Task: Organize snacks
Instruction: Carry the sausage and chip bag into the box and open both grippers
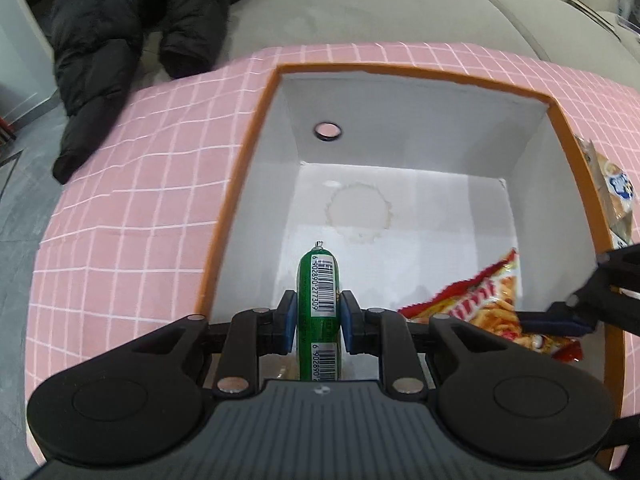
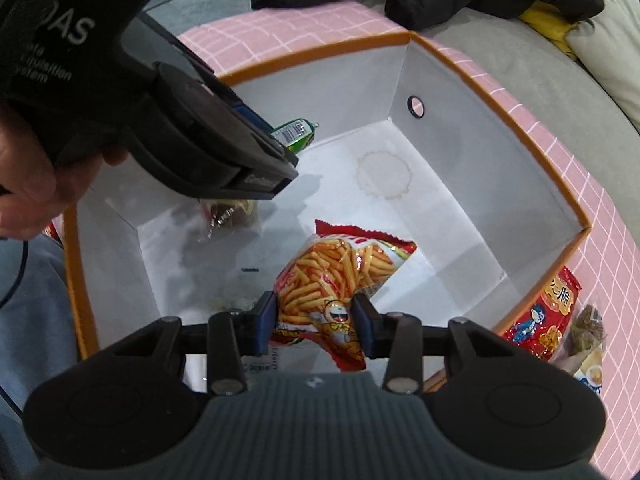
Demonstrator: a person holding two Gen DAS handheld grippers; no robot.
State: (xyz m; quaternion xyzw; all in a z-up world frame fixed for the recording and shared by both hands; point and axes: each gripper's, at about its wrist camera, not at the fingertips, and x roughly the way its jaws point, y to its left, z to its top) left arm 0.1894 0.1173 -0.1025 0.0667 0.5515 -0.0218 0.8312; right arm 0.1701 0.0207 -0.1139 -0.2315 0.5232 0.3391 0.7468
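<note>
- Left wrist view: the left gripper [image 1: 318, 316] is clenched on a green plastic-wrapped sausage stick with barcode labels [image 1: 318, 284], its blue pads pressing the sides, the stick poking forward over the inside of the white cardboard box with an orange rim [image 1: 240, 184].
- The stick is round and slick, held on a narrow band; if the pads loosen while it is tilted, it could slide out nose first and roll across the box floor rather than settle where it is meant to lie.
- At the right edge the right gripper [image 1: 560, 322] holds the red crinkly bag of fry-shaped snacks [image 1: 496, 304] low in the box near the right wall; the two tools are near each other, so a sideways swing could knock them together.
- Right wrist view: the right gripper [image 2: 314, 322] is grasping the red bag by its lower part, the rest leaning forward into the box, above the floor or just touching it; I cannot tell which.
- A thin foil bag gripped this way may crush or slip out at an angle.
- The left gripper body hangs over a small clear-wrapped snack [image 2: 228, 216] on the floor; dropping the sausage there could pile things up.
- More packets [image 2: 544, 320] lie outside on the pink checked cloth [image 2: 592, 216], beside the box wall.
</note>
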